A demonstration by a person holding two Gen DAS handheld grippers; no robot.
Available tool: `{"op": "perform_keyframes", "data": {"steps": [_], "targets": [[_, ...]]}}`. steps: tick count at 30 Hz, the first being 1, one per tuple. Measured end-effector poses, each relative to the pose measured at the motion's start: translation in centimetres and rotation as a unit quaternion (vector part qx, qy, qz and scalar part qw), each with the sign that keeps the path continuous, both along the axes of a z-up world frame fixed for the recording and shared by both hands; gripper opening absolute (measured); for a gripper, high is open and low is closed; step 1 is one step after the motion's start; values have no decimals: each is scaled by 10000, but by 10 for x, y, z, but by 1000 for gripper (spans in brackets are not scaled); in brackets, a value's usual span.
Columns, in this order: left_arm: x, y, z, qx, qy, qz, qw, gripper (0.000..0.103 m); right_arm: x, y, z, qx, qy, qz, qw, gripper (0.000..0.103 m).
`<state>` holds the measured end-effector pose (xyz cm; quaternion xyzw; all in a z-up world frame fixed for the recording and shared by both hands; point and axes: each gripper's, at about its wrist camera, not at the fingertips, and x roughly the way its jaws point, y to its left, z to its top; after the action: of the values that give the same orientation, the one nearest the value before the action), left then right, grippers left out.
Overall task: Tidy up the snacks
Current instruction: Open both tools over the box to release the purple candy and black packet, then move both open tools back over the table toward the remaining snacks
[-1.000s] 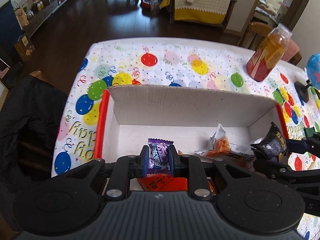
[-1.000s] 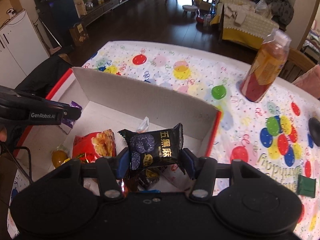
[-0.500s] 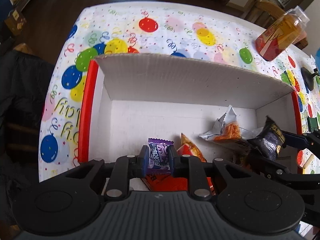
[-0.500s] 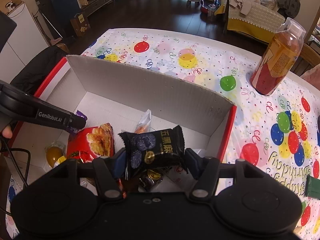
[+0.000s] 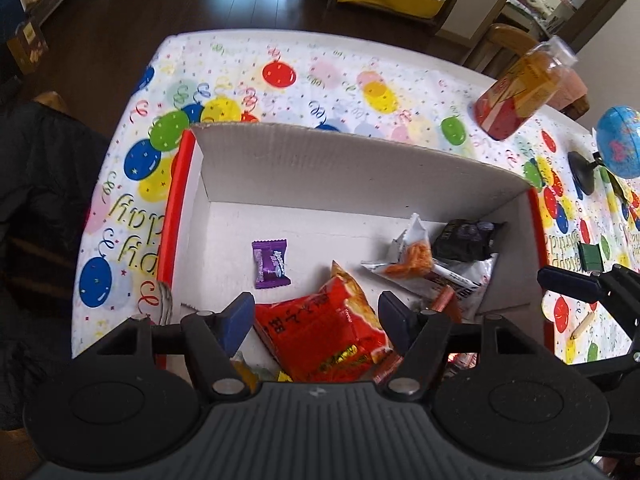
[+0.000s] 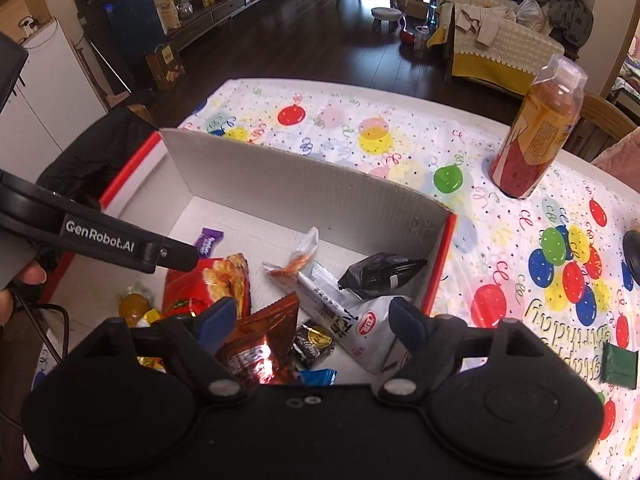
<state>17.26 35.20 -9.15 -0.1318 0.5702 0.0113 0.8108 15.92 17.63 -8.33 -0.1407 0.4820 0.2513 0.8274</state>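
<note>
A white cardboard box with red edges (image 5: 320, 176) (image 6: 304, 192) stands on the balloon tablecloth. A purple candy (image 5: 271, 264) (image 6: 210, 241) lies on the box floor at the left. A black snack pack (image 5: 466, 240) (image 6: 380, 274) lies by the right wall. A red chip bag (image 5: 328, 328) (image 6: 208, 288), a white orange-print wrapper (image 5: 412, 256) and several more snacks lie in the box. My left gripper (image 5: 316, 320) is open and empty above the red bag. My right gripper (image 6: 308, 320) is open and empty over the box's near right part.
An orange drink bottle (image 5: 520, 92) (image 6: 536, 136) stands on the table behind the box to the right. A small globe (image 5: 620, 148) stands at the far right. A dark green packet (image 5: 592, 256) (image 6: 620, 368) lies on the cloth right of the box. A black jacket (image 5: 36, 184) hangs at the left.
Both grippers have opened. The purple candy dropped from the left one onto the box floor. The black snack pack dropped from the right one by the right wall.
</note>
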Motion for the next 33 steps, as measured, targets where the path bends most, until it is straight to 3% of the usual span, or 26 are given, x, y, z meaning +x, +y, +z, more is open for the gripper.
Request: {"op": "perform_keyframes", "data": {"steps": [8,11,13,25,28,33], "targets": [[-28,-15,35,107,-422,-145,9989,68,-24,-16,31,190,-265,1,9995,84],[-39,-22,47,139,-562,-190,9981,68,-35,-27,45,304,-378,3,9988,94],[-46,-28,54,155,-661,-208,9975,68,-42,-35,53,365,-444,-6,9983,94],[-82,-82,87,48,-1201,-389,9920,86,-79,-100,87,673,-770,-112,9947,103],[-88,-105,91,-2,-1295,-538,9901,88,-85,-126,90,723,-845,-218,9936,103],[-93,-148,94,-88,-1470,-757,9862,101,-91,-181,88,761,-898,-516,9917,103]]}}
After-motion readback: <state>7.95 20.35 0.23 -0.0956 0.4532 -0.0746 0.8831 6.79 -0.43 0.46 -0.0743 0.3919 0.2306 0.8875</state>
